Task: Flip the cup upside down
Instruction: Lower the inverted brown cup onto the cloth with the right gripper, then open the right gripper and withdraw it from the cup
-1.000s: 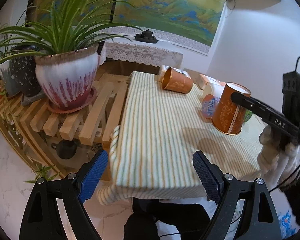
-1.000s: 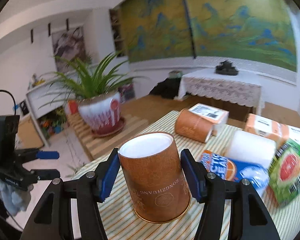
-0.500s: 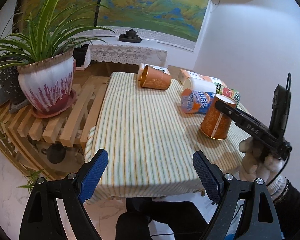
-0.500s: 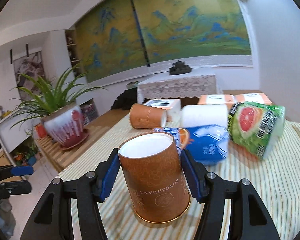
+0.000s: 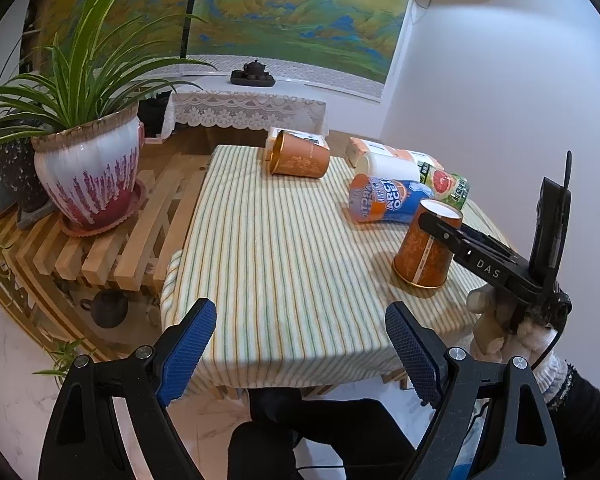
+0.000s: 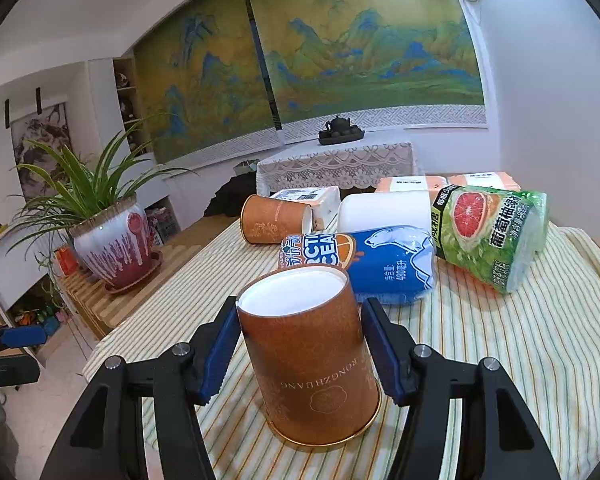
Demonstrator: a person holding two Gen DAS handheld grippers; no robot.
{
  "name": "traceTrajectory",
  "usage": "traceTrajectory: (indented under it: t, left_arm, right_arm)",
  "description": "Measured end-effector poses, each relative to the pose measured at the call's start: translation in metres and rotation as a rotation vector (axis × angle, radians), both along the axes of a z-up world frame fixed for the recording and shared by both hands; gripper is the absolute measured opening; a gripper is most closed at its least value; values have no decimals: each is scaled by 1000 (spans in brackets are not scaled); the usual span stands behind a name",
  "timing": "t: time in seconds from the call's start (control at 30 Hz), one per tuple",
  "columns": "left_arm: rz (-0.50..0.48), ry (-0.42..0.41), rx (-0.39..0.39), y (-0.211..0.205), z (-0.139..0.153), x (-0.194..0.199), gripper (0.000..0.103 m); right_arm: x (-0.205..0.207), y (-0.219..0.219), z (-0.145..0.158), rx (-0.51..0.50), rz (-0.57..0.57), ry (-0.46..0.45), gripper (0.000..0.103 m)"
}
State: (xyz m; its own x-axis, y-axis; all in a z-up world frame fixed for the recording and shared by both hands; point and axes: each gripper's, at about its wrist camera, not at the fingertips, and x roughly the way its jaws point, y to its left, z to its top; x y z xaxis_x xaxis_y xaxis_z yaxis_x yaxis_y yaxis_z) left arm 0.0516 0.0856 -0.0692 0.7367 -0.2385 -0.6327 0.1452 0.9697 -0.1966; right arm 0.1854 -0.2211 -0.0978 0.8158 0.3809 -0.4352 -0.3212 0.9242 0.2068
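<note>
An orange paper cup (image 6: pixel 312 356) stands upside down, white base up, rim on the striped tablecloth (image 6: pixel 520 344). My right gripper (image 6: pixel 302 350) has its blue pads on both sides of it, closed on the cup. The cup also shows in the left wrist view (image 5: pixel 426 250) with the right gripper's black finger across it. A second orange cup (image 5: pixel 298 154) lies on its side at the far edge of the table, also seen in the right wrist view (image 6: pixel 274 220). My left gripper (image 5: pixel 300 354) is open and empty, off the table's near edge.
A blue drink pack (image 6: pixel 372 264), a green grapefruit pack (image 6: pixel 492 232), a white roll (image 6: pixel 384 210) and boxes (image 6: pixel 444 182) lie behind the cup. A potted plant (image 5: pixel 90 172) stands on a wooden slat rack (image 5: pixel 112 248) left of the table.
The right gripper has lowered the upside-down cup until its rim rests on the cloth. The left gripper has drawn back from the table.
</note>
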Motion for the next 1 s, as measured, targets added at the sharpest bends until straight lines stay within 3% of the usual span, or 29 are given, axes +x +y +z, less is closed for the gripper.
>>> traceTrajectory:
  t: [0.63,0.7,0.77,0.83,1.0]
  left_arm:
    - [-34,-24,21,-16,3,-18,89]
    - [-35,-26,19,-17,3,-20,89]
    - [-37,-28,16,-17,3,-23,89]
    - [-32,-41,15,-19,4,-26,89]
    - [-9,-86,2,-23,11,-34,89]
  right_arm:
    - [-25,5,-1,-80,-14,1,57]
    - [-28,5,0,-81,-11,5,60]
    - [-32,5,1,-80,-12,3,73]
    - [-39,6,4,-91,-17,-3,79]
    - [-61,3,17,-100,-57,-23,80]
